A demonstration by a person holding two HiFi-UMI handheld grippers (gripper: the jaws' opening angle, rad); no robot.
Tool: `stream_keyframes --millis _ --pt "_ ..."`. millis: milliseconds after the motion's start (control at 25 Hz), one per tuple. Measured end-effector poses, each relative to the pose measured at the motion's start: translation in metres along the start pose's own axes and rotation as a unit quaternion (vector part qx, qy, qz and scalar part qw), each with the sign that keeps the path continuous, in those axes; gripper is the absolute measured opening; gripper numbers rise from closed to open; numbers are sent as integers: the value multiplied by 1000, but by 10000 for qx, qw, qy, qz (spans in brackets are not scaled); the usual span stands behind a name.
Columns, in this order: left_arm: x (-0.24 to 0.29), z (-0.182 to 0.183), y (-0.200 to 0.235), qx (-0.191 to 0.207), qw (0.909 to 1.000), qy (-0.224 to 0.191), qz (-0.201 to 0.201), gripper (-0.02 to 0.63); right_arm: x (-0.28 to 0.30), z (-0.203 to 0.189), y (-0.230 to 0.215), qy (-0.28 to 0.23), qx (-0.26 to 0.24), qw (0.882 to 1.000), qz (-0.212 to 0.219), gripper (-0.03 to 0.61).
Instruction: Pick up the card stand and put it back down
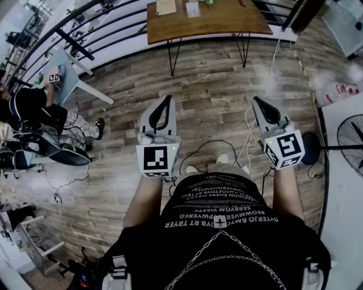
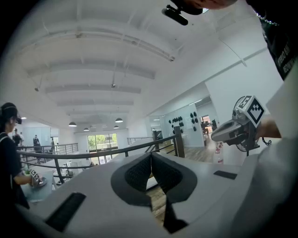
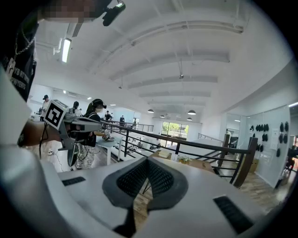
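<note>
Wooden table ahead — left tool, right tool shut, empty

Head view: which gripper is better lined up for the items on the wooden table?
Left, marginally. The left gripper points toward the left half of the table, where the small items lie; the right gripper lines up with its right end. Both are shut, empty and far short of it.
</note>
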State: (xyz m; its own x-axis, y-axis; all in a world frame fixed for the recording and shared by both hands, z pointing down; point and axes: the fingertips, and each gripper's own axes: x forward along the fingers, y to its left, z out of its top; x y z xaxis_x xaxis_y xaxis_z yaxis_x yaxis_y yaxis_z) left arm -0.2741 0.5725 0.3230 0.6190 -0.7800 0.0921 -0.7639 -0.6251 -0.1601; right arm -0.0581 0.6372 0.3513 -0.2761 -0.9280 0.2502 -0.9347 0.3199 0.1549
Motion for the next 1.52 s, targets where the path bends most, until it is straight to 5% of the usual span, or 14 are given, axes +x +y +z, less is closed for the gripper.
stream_keyframes --millis 400,640,1080,1520 --pt "50 27 -43 554 9976 -284 290 28 5 0 -61 -356 -71 9991 239 15" --pt "69 42 -52 546 9958 -532 502 28 20 3 -82 -425 -332 9970 551 15" --pt "77 7 -47 336 9968 101 714 28 39 -23 -90 -300 121 9965 767 15" --pt "137 -5 -17 222 9988 90 422 28 98 -28 -106 -176 245 9972 688 15"
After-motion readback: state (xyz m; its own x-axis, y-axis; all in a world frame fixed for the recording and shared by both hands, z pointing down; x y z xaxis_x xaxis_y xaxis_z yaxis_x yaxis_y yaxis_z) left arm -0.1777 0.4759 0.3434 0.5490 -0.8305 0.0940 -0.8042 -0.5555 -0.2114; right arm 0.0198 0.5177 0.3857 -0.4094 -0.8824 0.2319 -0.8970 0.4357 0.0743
